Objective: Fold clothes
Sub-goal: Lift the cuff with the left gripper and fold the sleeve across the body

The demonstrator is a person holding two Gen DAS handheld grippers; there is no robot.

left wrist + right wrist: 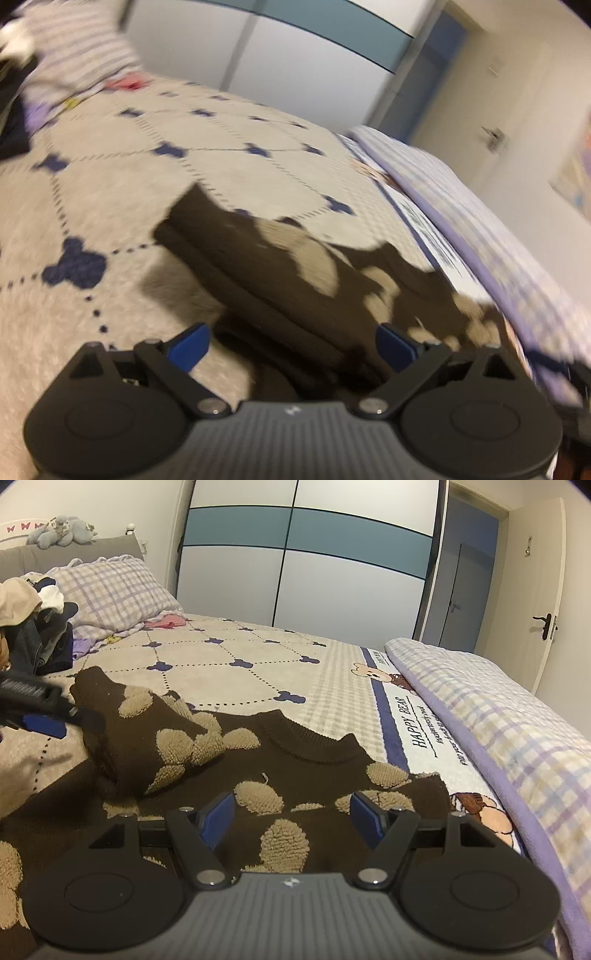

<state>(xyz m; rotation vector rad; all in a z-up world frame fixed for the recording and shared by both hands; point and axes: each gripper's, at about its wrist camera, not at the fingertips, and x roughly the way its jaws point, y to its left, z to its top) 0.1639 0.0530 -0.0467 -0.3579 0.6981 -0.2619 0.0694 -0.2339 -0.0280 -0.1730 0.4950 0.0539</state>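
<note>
A dark brown sweater with tan fuzzy patches (pixel 295 775) lies on the bed, its collar (pixel 306 746) facing away. One sleeve (pixel 147 734) is folded over the body and bunched up at the left. My right gripper (pixel 291 819) is open and empty, just above the sweater's near part. My left gripper (pixel 291 347) is open, its blue pads either side of the sweater's dark edge (pixel 258 280); this view is blurred. The left gripper also shows in the right wrist view (pixel 48 716), by the raised sleeve end.
The bed has a beige cover with dotted lines and blue motifs (pixel 229 664). A purple plaid blanket (pixel 498 720) lies folded along the right. A plaid pillow (pixel 110 590) and a pile of clothes (pixel 33 635) sit at the far left. A wardrobe (pixel 314 565) stands behind.
</note>
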